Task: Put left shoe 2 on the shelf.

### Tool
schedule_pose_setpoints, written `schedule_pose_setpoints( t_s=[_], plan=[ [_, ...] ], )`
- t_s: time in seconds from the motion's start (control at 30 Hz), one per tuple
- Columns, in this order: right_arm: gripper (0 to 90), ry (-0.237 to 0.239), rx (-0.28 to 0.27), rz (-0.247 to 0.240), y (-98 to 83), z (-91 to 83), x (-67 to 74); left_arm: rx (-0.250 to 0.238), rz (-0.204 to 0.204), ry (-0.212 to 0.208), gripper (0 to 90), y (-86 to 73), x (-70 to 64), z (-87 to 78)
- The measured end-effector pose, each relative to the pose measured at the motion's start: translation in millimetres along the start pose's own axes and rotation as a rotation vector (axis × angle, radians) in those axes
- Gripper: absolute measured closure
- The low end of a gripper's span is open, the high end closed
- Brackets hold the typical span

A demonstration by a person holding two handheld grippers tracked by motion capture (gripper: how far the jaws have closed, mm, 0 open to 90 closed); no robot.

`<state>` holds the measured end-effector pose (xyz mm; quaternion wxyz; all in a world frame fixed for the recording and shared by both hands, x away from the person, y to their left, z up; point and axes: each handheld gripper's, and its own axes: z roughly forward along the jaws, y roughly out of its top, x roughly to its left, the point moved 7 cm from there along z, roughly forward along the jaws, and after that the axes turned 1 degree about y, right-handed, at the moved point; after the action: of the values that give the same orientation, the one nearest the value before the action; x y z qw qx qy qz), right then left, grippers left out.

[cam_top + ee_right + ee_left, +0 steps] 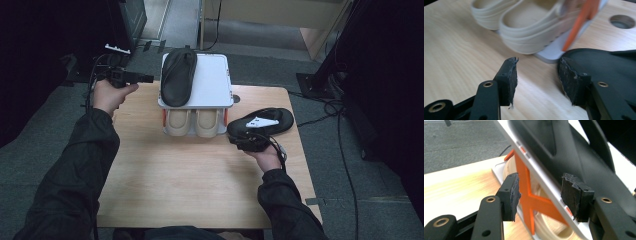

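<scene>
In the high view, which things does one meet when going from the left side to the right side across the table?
left gripper → black slipper lying on the white shoe rack → beige slippers on the rack's lower shelf → second black slipper on the table, by the right gripper.

Wood table [200,170] w/ white shoe rack [212,85] (far edge), black slipper [262,122].

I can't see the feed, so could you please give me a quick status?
Left gripper open, beside rack. Right gripper open, black slipper beside it on table. Nothing blocking.
</scene>
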<state>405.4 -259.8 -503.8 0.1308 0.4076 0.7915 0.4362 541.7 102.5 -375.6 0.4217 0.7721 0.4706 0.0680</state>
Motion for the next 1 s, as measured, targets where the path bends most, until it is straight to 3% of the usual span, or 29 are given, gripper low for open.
schedule_pose_setpoints(
  t_s=[0.3, 0.5, 0.7, 0.87, 1.0],
  plan=[
    [55.0, -0.078, 0.007, 0.033, -3.2, -10.8, -36.0, -0.005, -0.04, -0.006, 49.5, -27.4, 14.1, -2.8],
    [59.3, -0.12, 0.015, 0.08, -6.3, -4.5, -56.9, -0.002, -0.046, -0.006, 50.8, -41.9, 19.0, -0.3],
    [62.0, -0.131, 0.019, 0.094, -6.4, 1.2, -60.9, 0.01, -0.022, -0.019, 52.0, -59.4, 17.7, 6.2],
    [63.3, -0.143, 0.018, 0.102, -3.9, 5.9, -64.5, 0.014, -0.033, -0.036, 52.8, -71.9, 17.9, 11.4],
    [63.3, -0.146, 0.024, 0.108, -3.9, 10.8, -67.6, 0.02, -0.017, -0.029, 52.6, -82.8, 15.8, 14.9]
  ],
)
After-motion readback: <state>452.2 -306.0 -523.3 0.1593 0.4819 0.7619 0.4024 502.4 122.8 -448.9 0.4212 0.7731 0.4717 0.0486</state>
